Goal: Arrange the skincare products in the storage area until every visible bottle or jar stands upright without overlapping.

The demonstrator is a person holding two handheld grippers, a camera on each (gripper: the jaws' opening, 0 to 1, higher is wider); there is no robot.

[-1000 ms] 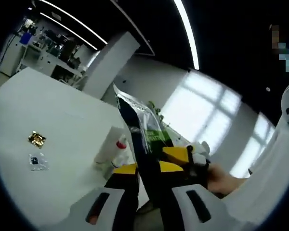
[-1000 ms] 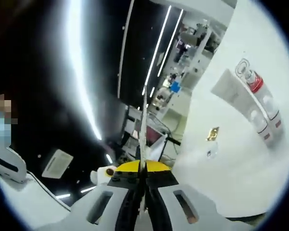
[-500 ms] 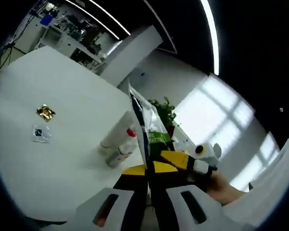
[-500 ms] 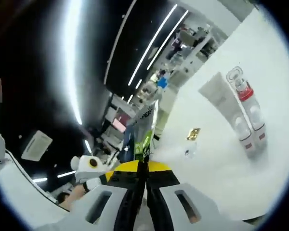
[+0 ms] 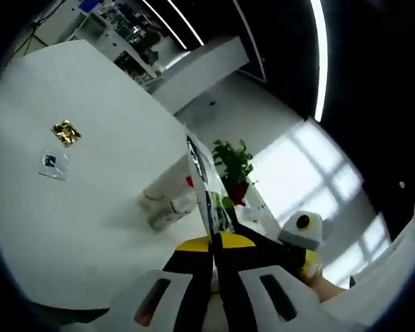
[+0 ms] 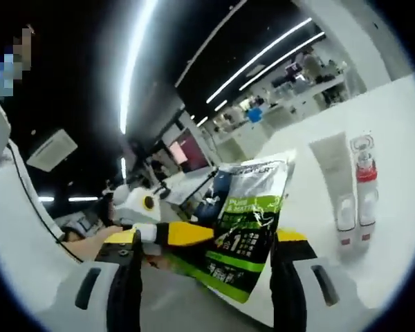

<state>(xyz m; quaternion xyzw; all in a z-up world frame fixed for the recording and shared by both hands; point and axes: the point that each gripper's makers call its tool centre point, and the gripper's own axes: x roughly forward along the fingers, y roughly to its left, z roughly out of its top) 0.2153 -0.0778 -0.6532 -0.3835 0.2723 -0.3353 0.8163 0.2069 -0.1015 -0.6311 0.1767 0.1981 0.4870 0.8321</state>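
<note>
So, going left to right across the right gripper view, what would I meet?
The other tool, held in a hand → green-and-white sachet → white tube → red-collared bottle, both standing on the white table.

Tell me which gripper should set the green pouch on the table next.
Left, probably: the left gripper is shut on the green pouch, while the right gripper stands open, gripping nothing.

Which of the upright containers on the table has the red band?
The spray bottle at the right of the pair, with a clear cap above its red collar. The white tube beside it is plain, wider at the top.
</note>
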